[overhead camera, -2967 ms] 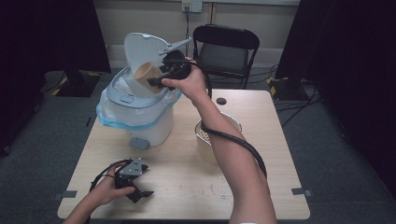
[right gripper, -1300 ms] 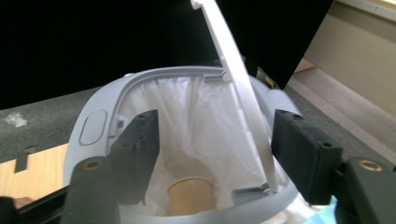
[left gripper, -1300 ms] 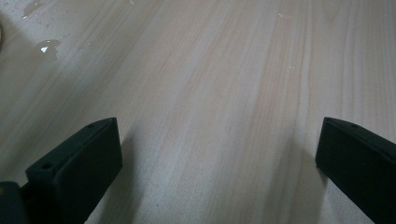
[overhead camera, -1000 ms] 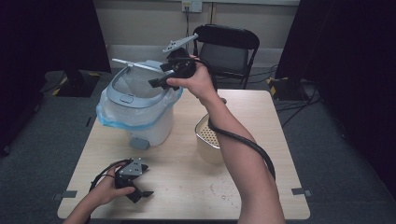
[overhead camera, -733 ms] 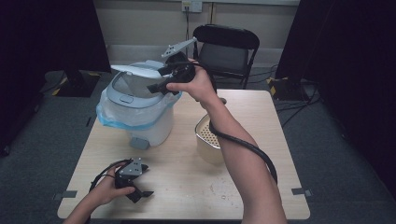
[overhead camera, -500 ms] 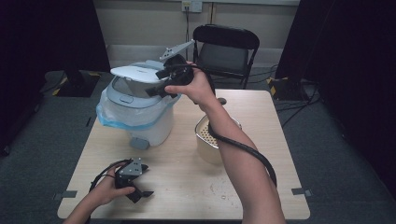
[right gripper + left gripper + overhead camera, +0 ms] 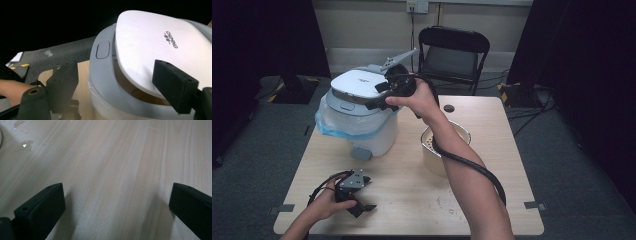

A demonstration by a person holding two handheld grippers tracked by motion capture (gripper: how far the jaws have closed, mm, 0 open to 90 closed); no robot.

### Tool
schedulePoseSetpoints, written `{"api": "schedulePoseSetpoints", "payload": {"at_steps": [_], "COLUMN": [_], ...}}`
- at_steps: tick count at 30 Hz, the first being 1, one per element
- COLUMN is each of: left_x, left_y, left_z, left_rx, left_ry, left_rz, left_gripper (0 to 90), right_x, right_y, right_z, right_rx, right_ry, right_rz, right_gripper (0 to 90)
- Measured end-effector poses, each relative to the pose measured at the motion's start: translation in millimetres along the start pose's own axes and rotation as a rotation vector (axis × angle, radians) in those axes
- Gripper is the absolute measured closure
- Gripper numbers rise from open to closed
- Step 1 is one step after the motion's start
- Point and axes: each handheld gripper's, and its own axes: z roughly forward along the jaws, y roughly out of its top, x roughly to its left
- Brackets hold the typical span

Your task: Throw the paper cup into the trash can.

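A white rice cooker (image 7: 362, 131) stands at the table's far left, its body wrapped in a clear bluish bag (image 7: 330, 125). Its white lid (image 7: 356, 84) hangs low over the grey rim (image 7: 105, 85), with a narrow gap showing under the lid (image 7: 155, 47). My right gripper (image 7: 381, 95) is open at the lid's right edge, one jaw lying against the lid and nothing held between the jaws (image 7: 115, 68). My left gripper (image 7: 363, 197) rests open on the bare wood (image 7: 117, 192) near the front left corner.
A cream pot (image 7: 447, 145) stands right of the cooker, under my right forearm. A small black disc (image 7: 449, 108) lies behind it. A black folding chair (image 7: 453, 50) stands past the far edge. Water drops (image 7: 25, 143) lie on the wood.
The lid has swung down from upright to almost flat over the cooker, and my right gripper came down with it. The left gripper has not moved.
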Motion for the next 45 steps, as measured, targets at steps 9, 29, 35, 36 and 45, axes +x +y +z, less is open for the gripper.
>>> {"api": "schedulePoseSetpoints", "payload": {"at_steps": [9,29,35,36,45], "left_x": [0.0,-0.2,-0.2,-0.2,-0.2], "left_y": [0.0,0.1,0.2,0.0,0.1], "left_z": [0.0,-0.2,-0.4,0.0,-0.2], "left_rx": [0.000,0.000,0.001,-0.004,0.000], "left_ry": [0.000,0.001,0.003,0.001,0.001], "left_rz": [0.000,0.001,0.002,0.000,0.001], "left_gripper": [0.0,0.0,0.0,0.0,0.0], "right_x": [-4.8,0.2,-0.5,-0.7,-0.8], "right_y": [-1.5,0.8,0.8,1.1,3.2], "right_z": [0.2,11.7,14.1,14.7,17.6], "right_rx": [0.002,0.076,0.077,0.079,0.088], "right_ry": [0.003,-0.137,-0.144,-0.147,-0.167], "right_rz": [0.046,-0.022,-0.020,-0.021,-0.030], "right_gripper": [44.1,60.7,61.1,61.3,62.8]}}
